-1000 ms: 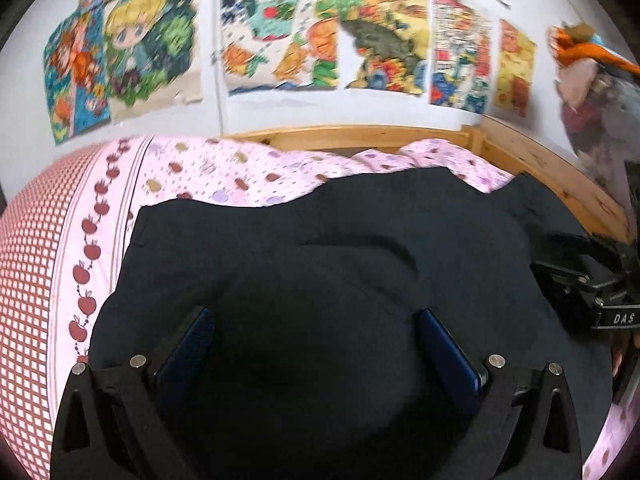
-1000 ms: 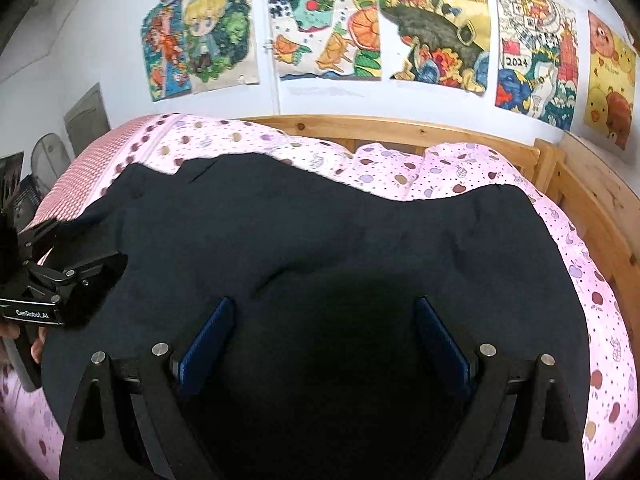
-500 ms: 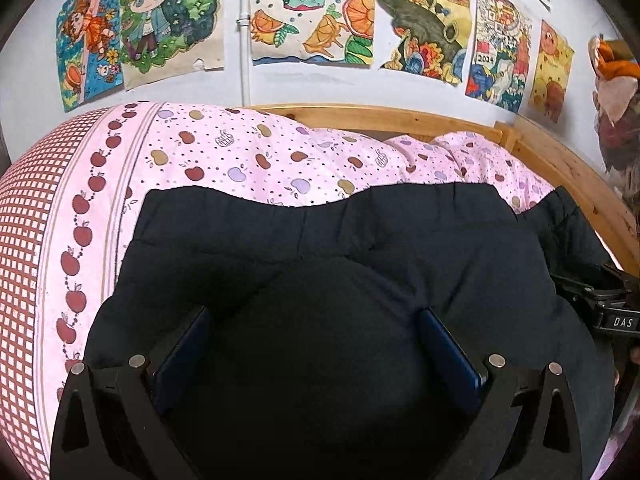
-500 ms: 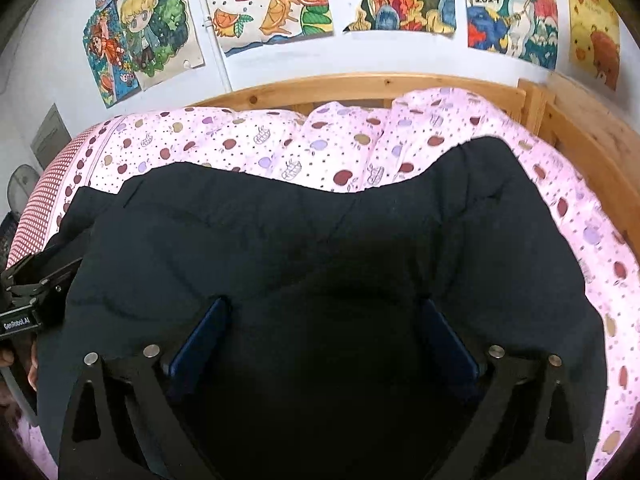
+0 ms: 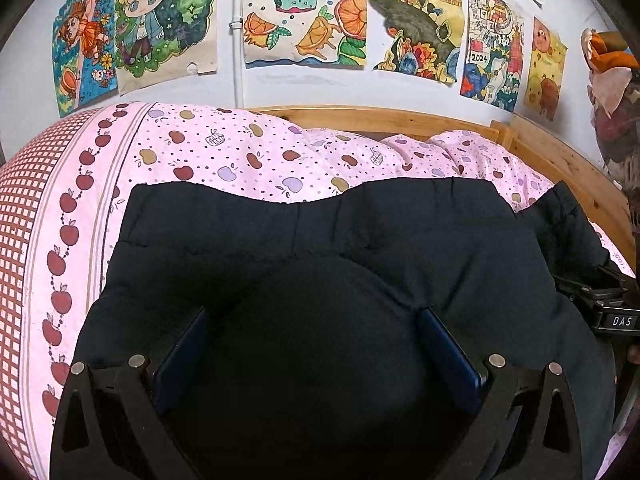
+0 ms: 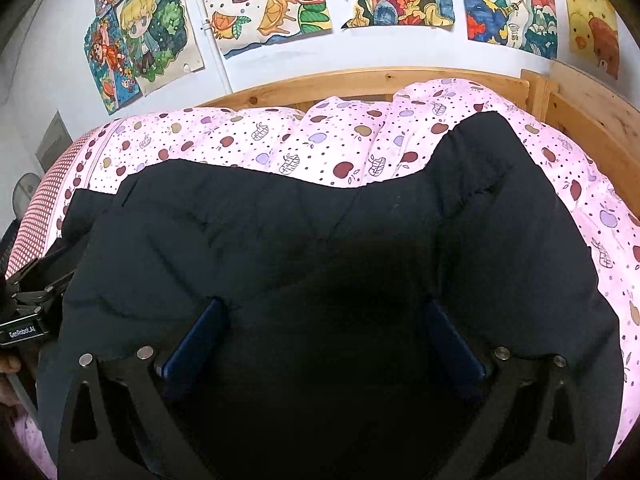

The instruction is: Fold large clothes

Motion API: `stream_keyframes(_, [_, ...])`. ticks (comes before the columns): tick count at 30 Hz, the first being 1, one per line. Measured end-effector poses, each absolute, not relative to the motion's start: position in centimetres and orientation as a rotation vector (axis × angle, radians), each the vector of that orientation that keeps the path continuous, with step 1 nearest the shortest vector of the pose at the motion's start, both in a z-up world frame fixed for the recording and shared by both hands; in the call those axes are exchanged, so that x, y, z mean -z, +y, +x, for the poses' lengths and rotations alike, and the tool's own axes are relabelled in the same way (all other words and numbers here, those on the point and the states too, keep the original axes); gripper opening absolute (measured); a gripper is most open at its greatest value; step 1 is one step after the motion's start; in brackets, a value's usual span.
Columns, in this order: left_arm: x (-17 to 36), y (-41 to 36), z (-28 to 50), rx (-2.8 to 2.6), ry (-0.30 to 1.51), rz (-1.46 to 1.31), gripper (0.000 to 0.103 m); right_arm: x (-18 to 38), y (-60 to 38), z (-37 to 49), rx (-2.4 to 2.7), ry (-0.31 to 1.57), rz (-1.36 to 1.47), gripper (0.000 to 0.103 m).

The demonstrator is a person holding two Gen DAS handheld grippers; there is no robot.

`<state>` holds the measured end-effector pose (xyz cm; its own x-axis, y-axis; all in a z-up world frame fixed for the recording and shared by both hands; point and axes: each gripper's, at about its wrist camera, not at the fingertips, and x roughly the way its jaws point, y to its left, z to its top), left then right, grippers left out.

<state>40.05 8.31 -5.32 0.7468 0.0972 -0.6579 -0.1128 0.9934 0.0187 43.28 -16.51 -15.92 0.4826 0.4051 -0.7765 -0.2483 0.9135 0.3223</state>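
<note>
Where drawings hang, one poster point(image 6: 510, 4) reads "2024"; right tool point(image 5: 616, 312) reads "DAS".

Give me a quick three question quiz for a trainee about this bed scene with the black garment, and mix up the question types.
1. True or false: the black garment lies on a pink quilt printed with apples.
2. Multiple choice: what hangs on the wall behind the bed? A) a mirror B) colourful drawings C) a clock.
3. Fill in: the bed frame at the far side is made of ____.

Key: 1 true; 2 B; 3 wood.
</note>
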Motion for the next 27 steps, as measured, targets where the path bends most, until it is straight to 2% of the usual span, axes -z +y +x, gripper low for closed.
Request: stream_keyframes(27, [6.1, 7.8, 39.3, -0.126, 0.678, 0.002, 0.103, 16.4, -16.8, 42.1, -0.394, 0.921, 0.205, 0.101])
